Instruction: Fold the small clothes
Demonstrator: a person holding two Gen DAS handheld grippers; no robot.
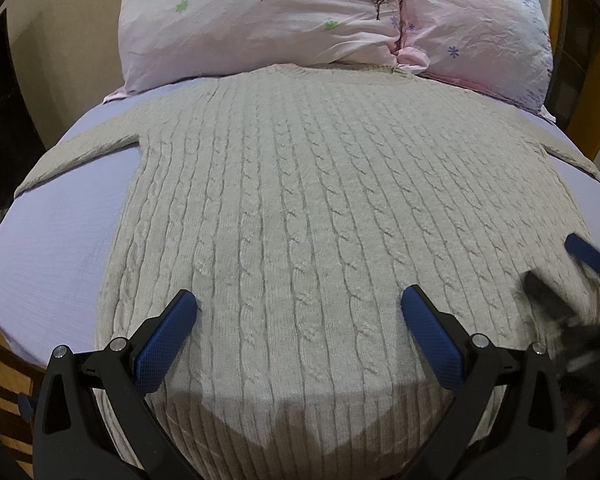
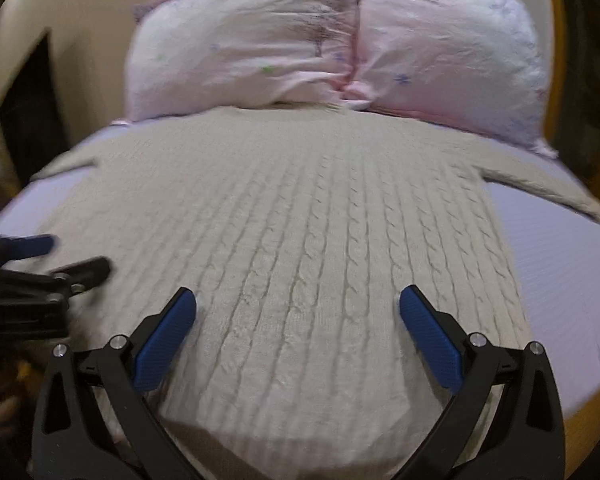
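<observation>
Bedroom setup, with a lavender sheet [image 1: 60, 216] stretched over a bed and a beige wall [image 1: 72, 32] behind it. Both grippers sit low at the near end, right over the hem of a pale grey cable-knit sweater [image 1: 300, 200]. Left gripper [image 1: 299, 300] has its jaws spread wide, nothing between the blue pads [image 1: 164, 344] except the knit underneath, and I can't tell if the tips actually touch the fabric or just float over it. Right gripper [image 2: 298, 300] is the same deal, jaws wide apart with nothing held, parked over the right half of the hem. Each one shows up in the other's camera: the right one at the far right edge of the left view [image 1: 580, 276], pretty blurry, and the left one at the left edge of the right view [image 2: 60, 260], also smeared. The right camera is soft overall so fine detail is kinda lost there. Moving out, the sweater lies flat and face up, spread across most of the sheet, hem near the cameras and neckline at the far end. Left sleeve [image 1: 80, 156] runs out sideways toward the bed's edge, right sleeve [image 2: 548, 184] does the same on the other side. Past the collar there's a pink floral pillow [image 1: 300, 20], puffy and wrinkled, with the neckline tucked just against its lower edge. Wooden bed frame [image 1: 4, 376] peeks out at the lower left.
</observation>
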